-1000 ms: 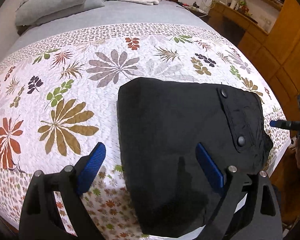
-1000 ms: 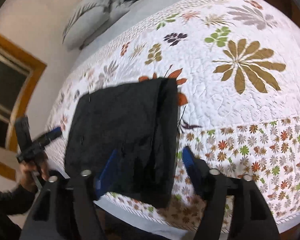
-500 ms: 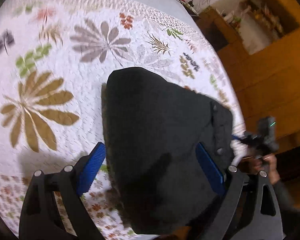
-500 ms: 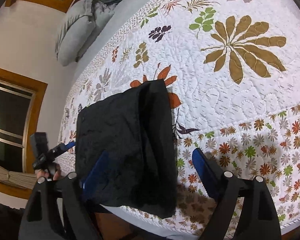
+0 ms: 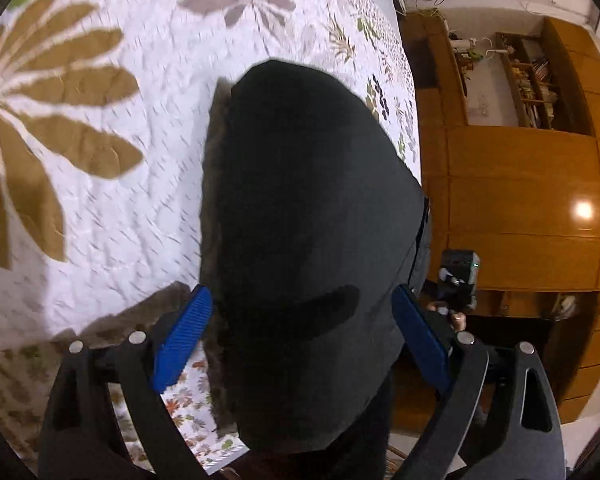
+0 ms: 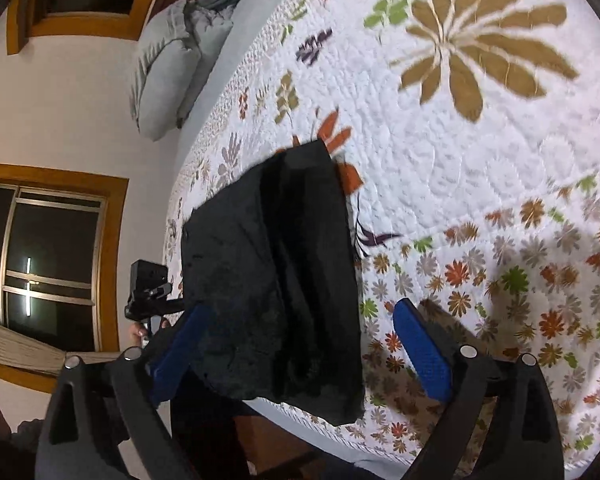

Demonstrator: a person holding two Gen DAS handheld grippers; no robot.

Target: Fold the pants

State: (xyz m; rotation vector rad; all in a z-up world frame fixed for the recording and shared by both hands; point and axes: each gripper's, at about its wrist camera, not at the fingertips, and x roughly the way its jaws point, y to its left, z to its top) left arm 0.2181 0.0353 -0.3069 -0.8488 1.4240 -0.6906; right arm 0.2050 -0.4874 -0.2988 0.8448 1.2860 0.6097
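Observation:
The black pants lie folded into a compact bundle at the near edge of the floral quilt. My left gripper is open, its blue pads on either side of the bundle's near end, holding nothing. In the right wrist view the pants hang slightly over the bed edge. My right gripper is open, its left pad beside the bundle, its right pad over bare quilt. The right gripper's body shows in the left view, and the left gripper's body in the right view.
Grey pillows lie at the head of the bed. Wooden cabinets and shelves stand close beside the bed on one side. A window with a wooden frame is on the other side.
Both grippers have tilted and moved closer over the bundle's near end. The pants look the same shape and lie in the same place. Both grippers stay open.

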